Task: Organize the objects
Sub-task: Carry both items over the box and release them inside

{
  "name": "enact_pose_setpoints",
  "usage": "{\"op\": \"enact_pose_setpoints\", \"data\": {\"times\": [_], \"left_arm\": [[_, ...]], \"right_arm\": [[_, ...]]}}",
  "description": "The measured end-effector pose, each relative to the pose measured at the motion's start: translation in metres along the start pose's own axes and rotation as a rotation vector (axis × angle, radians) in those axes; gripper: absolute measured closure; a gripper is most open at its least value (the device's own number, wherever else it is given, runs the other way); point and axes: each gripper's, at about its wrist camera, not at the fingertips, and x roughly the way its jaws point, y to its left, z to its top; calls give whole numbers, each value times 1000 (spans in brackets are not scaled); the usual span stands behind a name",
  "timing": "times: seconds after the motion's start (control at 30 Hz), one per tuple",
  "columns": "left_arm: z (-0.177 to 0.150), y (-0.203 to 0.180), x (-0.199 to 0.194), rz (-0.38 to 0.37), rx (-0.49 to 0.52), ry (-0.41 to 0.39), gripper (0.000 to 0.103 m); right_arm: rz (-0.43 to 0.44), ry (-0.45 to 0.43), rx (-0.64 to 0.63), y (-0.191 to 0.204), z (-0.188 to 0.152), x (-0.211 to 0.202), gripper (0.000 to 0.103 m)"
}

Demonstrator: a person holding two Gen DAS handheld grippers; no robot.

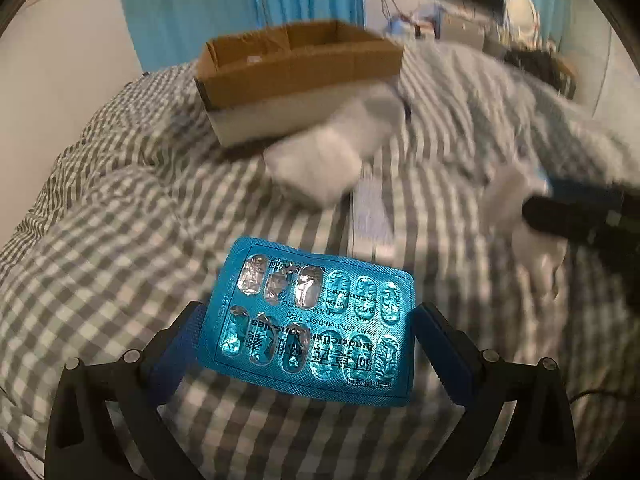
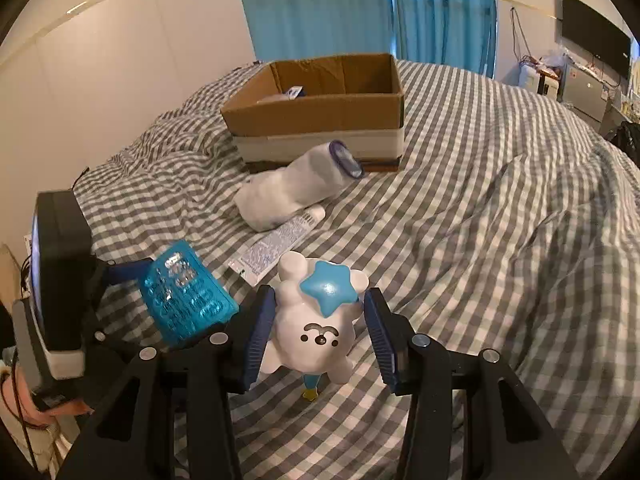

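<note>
My left gripper (image 1: pixel 308 316) is shut on a blue pill blister pack (image 1: pixel 316 320) and holds it above the checked bedspread; the pack also shows in the right wrist view (image 2: pixel 186 300). My right gripper (image 2: pixel 320 320) has its pads on both sides of a white toy figure with a blue star (image 2: pixel 316 320); small gaps show at the pads, so I cannot tell if it grips. An open cardboard box (image 2: pixel 320 108) stands further back on the bed, also in the left wrist view (image 1: pixel 296 76).
A rolled white sock (image 2: pixel 296 188) and a white tube (image 2: pixel 276 240) lie between the grippers and the box. The checked bedspread (image 2: pixel 500 220) is rumpled on the right. Blue curtains (image 2: pixel 360 8) hang behind the bed.
</note>
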Motion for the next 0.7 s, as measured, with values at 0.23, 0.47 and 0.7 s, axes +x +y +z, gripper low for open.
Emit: {"op": "enact_pose_setpoints", "data": {"times": [0.23,0.47,0.7], "left_arm": [[45,17,-24,-7,-44,-106,0],[101,41,-32,1,-87,-196,0],[163,57,-32,-10,-116,-277,0]], "right_arm": [[-16,-68,-14,-5,28,-19,57],[-36,-150,-60,-2,80,-32,57],[-43,-232,-89,-2,140,-33,57]]}}
